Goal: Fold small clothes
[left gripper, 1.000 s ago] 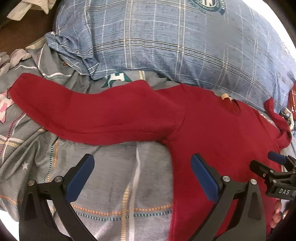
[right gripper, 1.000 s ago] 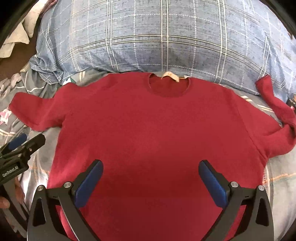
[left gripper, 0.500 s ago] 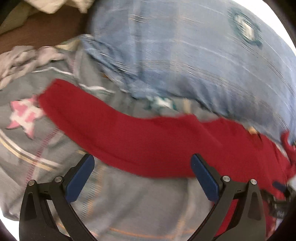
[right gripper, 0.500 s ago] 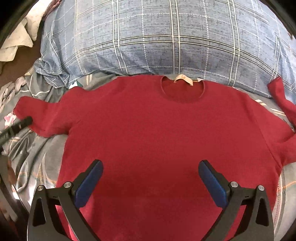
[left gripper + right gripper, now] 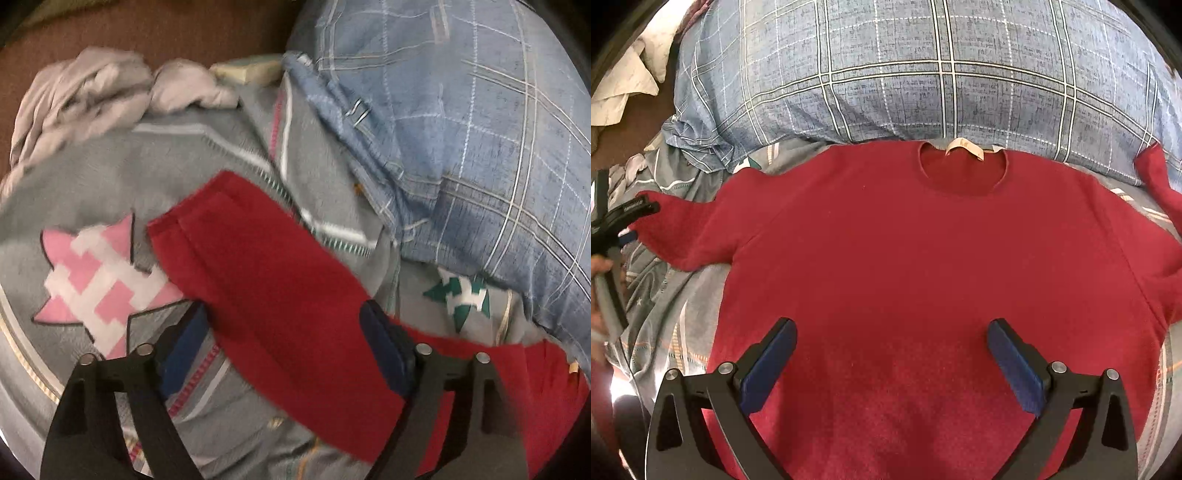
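A red long-sleeved sweater [image 5: 923,258] lies flat, neck hole away from me, on a grey patterned bedspread [image 5: 657,295]. Its left sleeve [image 5: 266,280] stretches out to the left, cuff at the far end. My left gripper [image 5: 284,332] is open, its fingers on either side of this sleeve near the cuff, low over it. It also shows at the left edge of the right wrist view [image 5: 628,218]. My right gripper [image 5: 892,354] is open and empty over the lower middle of the sweater's body. The right sleeve [image 5: 1160,206] is bent near the pillow.
A big blue plaid pillow [image 5: 923,66] lies just beyond the sweater's collar. Crumpled pale cloth [image 5: 92,96] sits at the bed's far left edge, beside brown floor. A pink star patch [image 5: 96,280] marks the bedspread left of the sleeve cuff.
My left gripper has swung left along the sleeve, from the armpit area to near the cuff, and come lower. My right gripper has moved slightly closer to the sweater.
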### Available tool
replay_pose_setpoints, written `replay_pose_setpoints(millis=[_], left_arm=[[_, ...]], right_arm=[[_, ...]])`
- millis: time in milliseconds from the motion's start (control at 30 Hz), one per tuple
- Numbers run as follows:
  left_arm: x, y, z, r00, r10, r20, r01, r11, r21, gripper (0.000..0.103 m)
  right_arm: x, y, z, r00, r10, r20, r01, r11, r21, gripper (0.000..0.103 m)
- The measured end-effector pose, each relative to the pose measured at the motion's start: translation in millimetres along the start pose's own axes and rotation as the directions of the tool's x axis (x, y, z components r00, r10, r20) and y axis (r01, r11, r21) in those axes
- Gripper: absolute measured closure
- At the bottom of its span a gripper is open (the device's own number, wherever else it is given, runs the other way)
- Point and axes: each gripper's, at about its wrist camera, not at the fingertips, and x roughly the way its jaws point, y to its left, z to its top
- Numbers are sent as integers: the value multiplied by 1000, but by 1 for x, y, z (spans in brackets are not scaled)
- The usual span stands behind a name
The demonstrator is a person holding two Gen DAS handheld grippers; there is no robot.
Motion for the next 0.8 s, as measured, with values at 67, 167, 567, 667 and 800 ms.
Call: replay_pose_setpoints(millis=[67,167,567,667,800], left_arm=[[5,-5,4,1000,-4,-10,4,1000,9,52],[17,-1,6,998,-6,-59,5,1000,-22,92],[-71,-39,-19,963,-259,71,256,965,48,95],[-101,-83,-31,913,-405,44,397,910,119,95],[-124,-146,-53,832,-552,-48,551,814,183,95]], right_arm=[[2,-1,0,1000,1,-4,-1,1000,3,0],[3,-1,-1,1000,2,-7,-2,1000,6,0],[2,-2,-2,1000,10,-4,-10,1000,17,0],[-2,-3,0,1000,15,3,-15,1000,21,0],[-17,-13,7,999,9,36,-10,1000,27,0]])
